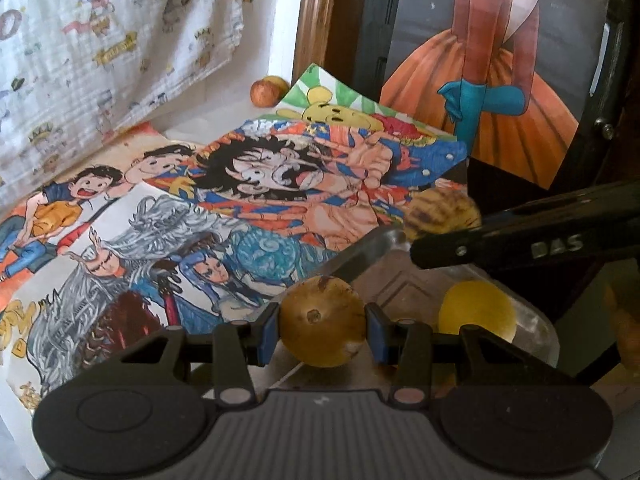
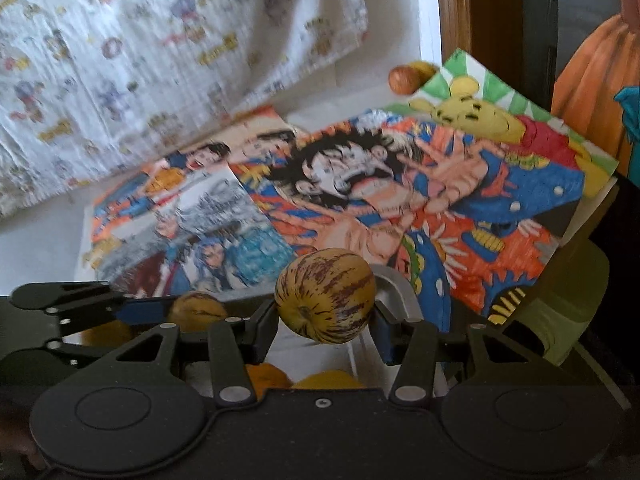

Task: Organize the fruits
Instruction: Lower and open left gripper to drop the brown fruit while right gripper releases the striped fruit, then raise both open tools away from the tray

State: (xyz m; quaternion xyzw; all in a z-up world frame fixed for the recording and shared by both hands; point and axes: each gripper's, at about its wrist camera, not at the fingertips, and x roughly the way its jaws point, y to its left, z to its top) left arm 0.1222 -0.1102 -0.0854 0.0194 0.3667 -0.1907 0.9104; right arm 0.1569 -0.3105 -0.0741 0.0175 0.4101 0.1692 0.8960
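Observation:
My left gripper (image 1: 323, 322) is shut on a round yellow-brown fruit (image 1: 320, 340) with dark spots. In the right wrist view, my right gripper (image 2: 326, 312) is shut on a yellow fruit with purple stripes (image 2: 326, 288). Both hover over a clear container (image 1: 536, 328) that holds a yellow fruit (image 1: 476, 312). The right wrist view shows an orange fruit (image 2: 266, 376) and a yellow fruit (image 2: 328, 380) below the jaws. The left gripper with its fruit (image 2: 196, 310) appears at that view's left. An orange fruit (image 1: 266, 92) lies far back by the wall.
Coloured cartoon drawings (image 1: 240, 200) cover the table. A patterned white cloth (image 1: 100, 60) hangs at the left. A wooden frame (image 1: 316, 20) and a dark panel with an orange-dress drawing (image 1: 500, 80) stand behind. A grey curved metal piece (image 2: 396, 288) sits at the container's edge.

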